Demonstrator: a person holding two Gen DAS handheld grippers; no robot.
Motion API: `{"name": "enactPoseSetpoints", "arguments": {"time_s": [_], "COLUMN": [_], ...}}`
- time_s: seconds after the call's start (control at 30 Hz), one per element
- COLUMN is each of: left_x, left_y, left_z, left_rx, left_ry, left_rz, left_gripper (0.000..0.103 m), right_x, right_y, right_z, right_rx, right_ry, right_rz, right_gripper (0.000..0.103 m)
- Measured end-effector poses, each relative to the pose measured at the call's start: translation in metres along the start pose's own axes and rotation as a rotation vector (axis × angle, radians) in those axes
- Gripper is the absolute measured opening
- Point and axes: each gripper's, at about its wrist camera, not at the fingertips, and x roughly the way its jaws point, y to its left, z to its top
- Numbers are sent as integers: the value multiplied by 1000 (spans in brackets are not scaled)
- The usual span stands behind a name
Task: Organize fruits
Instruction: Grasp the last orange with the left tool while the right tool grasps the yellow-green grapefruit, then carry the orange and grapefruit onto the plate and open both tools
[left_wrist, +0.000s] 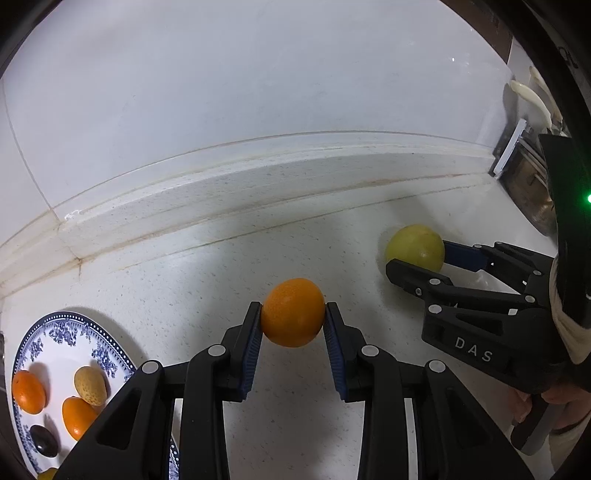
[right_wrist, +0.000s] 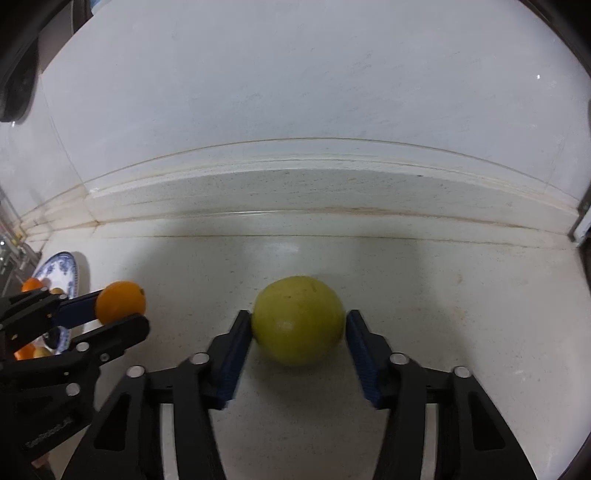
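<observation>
Likely firm yet slippery, the round orange fruit sits clamped mid-girth in the left hand-held gripper, while the right hand-held gripper brackets the round yellow-green fruit, contact unclear.

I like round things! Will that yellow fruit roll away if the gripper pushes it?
Probably yes. The yellow fruit is round and sits on a smooth counter, so a nudge could roll it. The right gripper has fingers on both sides, which likely stops it.

Counted: three oranges, one yellow-green fruit, one tan fruit, one dark fruit, one plate, two grippers.
</observation>
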Motion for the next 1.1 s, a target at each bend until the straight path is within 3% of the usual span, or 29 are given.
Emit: {"name": "enactPoseSetpoints", "arguments": {"time_s": [0.57,1.1], "left_x": [-39,-125], "left_y": [3,24], "left_z": [-10,-40], "left_rx": [-11,-54], "left_ry": [-63,-202], "left_rz": [-2,23], "left_gripper": [33,33], "right_x": [-37,-113], "right_y": [12,51], "right_z": [-5,-22], "right_rx": [3,-56], "right_ry": [-79,-161], "right_rz": [10,44], "right_gripper": [51,51]}}
